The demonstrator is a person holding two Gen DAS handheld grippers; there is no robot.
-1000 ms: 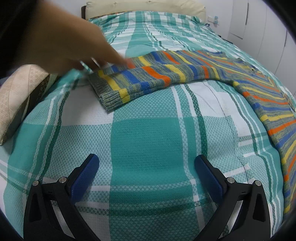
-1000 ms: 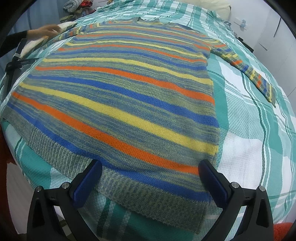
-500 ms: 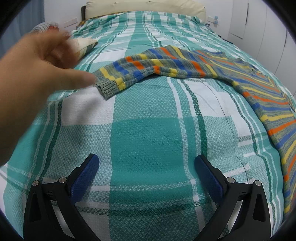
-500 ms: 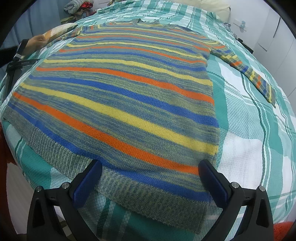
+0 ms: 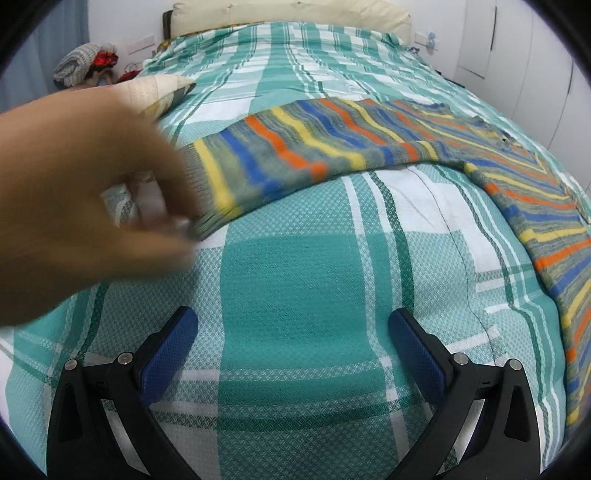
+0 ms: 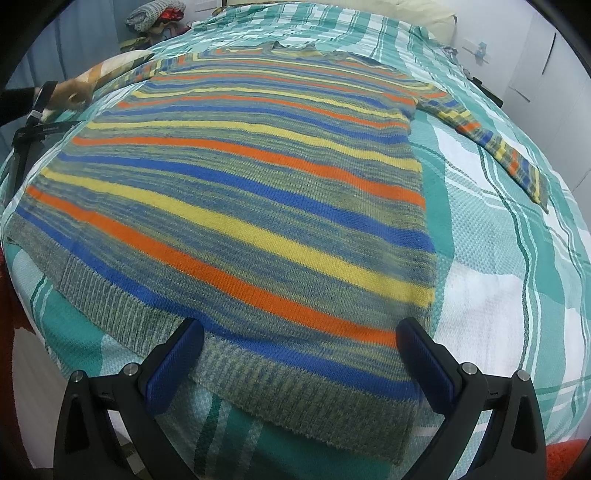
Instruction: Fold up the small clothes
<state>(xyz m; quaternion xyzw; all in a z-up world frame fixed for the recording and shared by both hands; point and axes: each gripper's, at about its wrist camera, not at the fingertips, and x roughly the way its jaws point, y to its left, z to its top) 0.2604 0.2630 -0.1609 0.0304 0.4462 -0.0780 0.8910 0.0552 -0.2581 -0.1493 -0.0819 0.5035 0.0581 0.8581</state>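
Observation:
A striped knit sweater (image 6: 240,192) in grey, blue, orange and yellow lies flat, front up, on the green plaid bed. Its left sleeve (image 5: 295,155) stretches across the left wrist view; a bare hand (image 5: 85,192) pinches the sleeve's ribbed cuff (image 5: 207,210). The right sleeve (image 6: 495,144) lies out to the right. My left gripper (image 5: 293,332) is open and empty above bare bedspread, short of the sleeve. My right gripper (image 6: 301,343) is open, its jaws either side of the sweater's ribbed hem (image 6: 295,391), not closed on it.
The green and white plaid bedspread (image 5: 295,288) covers the bed. A beige cushion (image 5: 162,88) lies at the left, a cream pillow (image 5: 288,11) at the head. A pile of clothes (image 5: 85,62) sits beyond the bed's left. White cupboards (image 5: 517,55) stand on the right.
The bare hand has moved in and taken the sleeve cuff, pulling it towards the near left; the sleeve now lies wider and flatter. Both grippers have stayed where they were.

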